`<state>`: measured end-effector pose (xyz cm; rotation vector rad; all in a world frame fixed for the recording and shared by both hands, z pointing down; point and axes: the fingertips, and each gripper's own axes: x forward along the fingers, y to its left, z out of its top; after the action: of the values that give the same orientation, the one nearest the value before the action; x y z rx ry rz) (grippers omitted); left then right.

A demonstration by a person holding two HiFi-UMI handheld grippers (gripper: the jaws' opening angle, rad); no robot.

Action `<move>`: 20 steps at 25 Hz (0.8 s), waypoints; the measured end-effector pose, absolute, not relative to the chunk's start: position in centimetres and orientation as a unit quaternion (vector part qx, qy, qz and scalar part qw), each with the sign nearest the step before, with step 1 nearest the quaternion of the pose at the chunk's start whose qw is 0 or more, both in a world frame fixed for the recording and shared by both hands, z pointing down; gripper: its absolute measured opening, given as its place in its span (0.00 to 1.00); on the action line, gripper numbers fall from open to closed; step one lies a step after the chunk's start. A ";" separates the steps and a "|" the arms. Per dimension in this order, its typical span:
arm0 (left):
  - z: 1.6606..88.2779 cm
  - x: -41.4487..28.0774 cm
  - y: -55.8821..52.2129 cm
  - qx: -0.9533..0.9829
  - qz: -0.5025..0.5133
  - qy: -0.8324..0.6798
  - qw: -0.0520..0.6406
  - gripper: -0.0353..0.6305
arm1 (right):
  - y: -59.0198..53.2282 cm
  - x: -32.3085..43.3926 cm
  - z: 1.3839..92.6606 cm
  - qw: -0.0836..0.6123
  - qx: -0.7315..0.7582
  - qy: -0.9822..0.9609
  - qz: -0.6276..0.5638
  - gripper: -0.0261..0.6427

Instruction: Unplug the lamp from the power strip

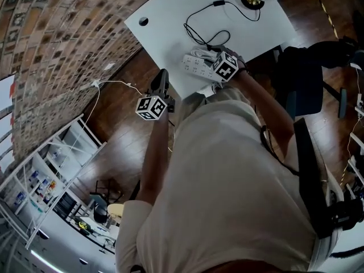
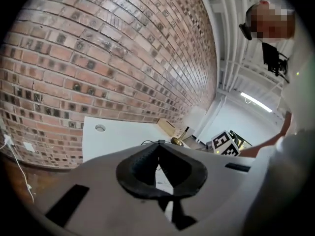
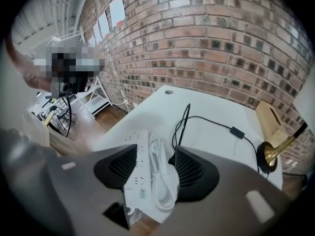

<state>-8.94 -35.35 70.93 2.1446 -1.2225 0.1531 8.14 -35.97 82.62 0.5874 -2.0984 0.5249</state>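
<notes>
On the white table (image 1: 170, 16) a white power strip (image 3: 138, 136) lies near the front edge beside its bundled white cord (image 3: 160, 173). My right gripper (image 3: 156, 156) is open and points down over the strip, which shows between its pads untouched. A black plug (image 3: 172, 159) sits by the right pad; whether it is in a socket I cannot tell. Its black cord (image 3: 211, 122) loops to the brass lamp base (image 3: 268, 154). My left gripper (image 1: 162, 75) hangs off the table's front left over the floor. It is shut with nothing in it.
A brick wall (image 1: 51, 44) runs along the table's left side. There is a cable hole (image 1: 143, 21) in the tabletop, and a wooden box (image 3: 268, 119) stands by the lamp. A dark chair (image 1: 307, 78) is to the right. White shelving (image 1: 45, 175) stands on the wooden floor to the lower left.
</notes>
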 end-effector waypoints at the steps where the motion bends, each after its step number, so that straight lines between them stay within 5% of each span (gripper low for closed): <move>1: 70.6 -8.7 -35.3 0.817 0.049 -0.469 0.332 0.06 | -35.8 7.8 82.1 0.420 0.236 -0.851 0.209 0.40; 10: 69.1 -7.0 -34.3 0.842 0.070 -0.452 0.286 0.06 | -36.8 6.6 76.3 0.281 0.260 -0.905 0.185 0.38; 20: 66.2 -8.4 -34.3 0.858 0.058 -0.434 0.268 0.06 | -39.2 9.0 71.2 0.268 0.328 -0.897 0.127 0.37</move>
<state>-8.37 -34.31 66.24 2.3161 -1.1698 0.1578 9.03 -39.23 71.18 0.8843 -2.4196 0.3425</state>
